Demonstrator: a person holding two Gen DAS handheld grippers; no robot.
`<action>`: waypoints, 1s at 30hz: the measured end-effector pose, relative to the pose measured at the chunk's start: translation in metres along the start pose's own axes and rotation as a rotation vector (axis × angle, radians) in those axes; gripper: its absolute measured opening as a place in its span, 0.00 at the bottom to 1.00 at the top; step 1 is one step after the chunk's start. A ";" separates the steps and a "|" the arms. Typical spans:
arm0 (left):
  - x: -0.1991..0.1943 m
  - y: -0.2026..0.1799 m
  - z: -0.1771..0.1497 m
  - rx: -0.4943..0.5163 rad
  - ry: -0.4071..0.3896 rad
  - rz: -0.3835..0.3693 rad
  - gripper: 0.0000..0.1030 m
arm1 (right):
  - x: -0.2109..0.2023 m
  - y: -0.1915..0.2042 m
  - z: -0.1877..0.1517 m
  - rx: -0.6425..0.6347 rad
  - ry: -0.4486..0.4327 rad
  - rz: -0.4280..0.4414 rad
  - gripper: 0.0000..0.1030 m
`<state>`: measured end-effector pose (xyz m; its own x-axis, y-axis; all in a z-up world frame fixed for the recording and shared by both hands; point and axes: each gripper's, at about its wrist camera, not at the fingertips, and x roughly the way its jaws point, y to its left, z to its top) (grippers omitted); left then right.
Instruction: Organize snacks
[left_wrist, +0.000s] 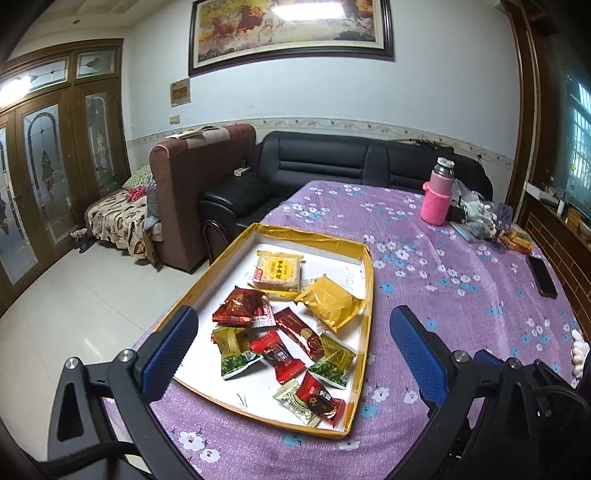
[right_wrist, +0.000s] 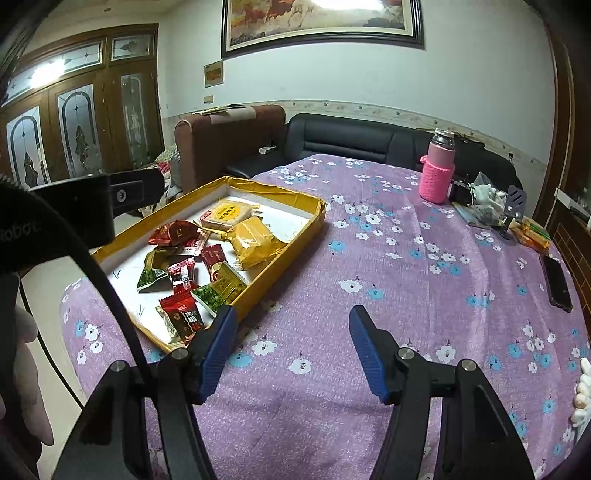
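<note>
All the wrapped red, green and gold snacks (left_wrist: 291, 332) lie inside the shallow gold-rimmed cardboard tray (left_wrist: 364, 314) on the purple flowered tablecloth (right_wrist: 369, 258), none visibly left outside, while the left gripper (left_wrist: 291, 354) and right gripper (right_wrist: 291, 350) hover open, holding nothing.

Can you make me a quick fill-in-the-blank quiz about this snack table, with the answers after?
1. The wrapped snacks lie inside a shallow ____-rimmed box lid.
2. The pink-sleeved bottle stands ____ on the flowered tablecloth.
3. The black phone lies ____ the box lid.
4. The right gripper holds ____.

Answers: gold; upright; outside; nothing
</note>
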<state>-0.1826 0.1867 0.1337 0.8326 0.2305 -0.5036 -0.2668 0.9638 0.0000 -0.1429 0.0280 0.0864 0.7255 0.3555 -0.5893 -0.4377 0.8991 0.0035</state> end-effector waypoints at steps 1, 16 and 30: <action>-0.002 0.002 0.000 -0.014 -0.014 0.003 1.00 | -0.001 0.000 0.000 0.002 -0.002 0.000 0.61; -0.028 0.048 0.010 -0.252 -0.151 0.057 1.00 | -0.011 0.003 0.000 -0.009 -0.061 0.026 0.61; -0.025 0.052 0.006 -0.192 -0.164 0.048 1.00 | -0.013 0.016 -0.003 -0.067 -0.093 0.047 0.62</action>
<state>-0.2150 0.2320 0.1514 0.8803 0.3092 -0.3599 -0.3822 0.9115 -0.1517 -0.1613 0.0372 0.0913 0.7482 0.4215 -0.5124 -0.5044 0.8631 -0.0265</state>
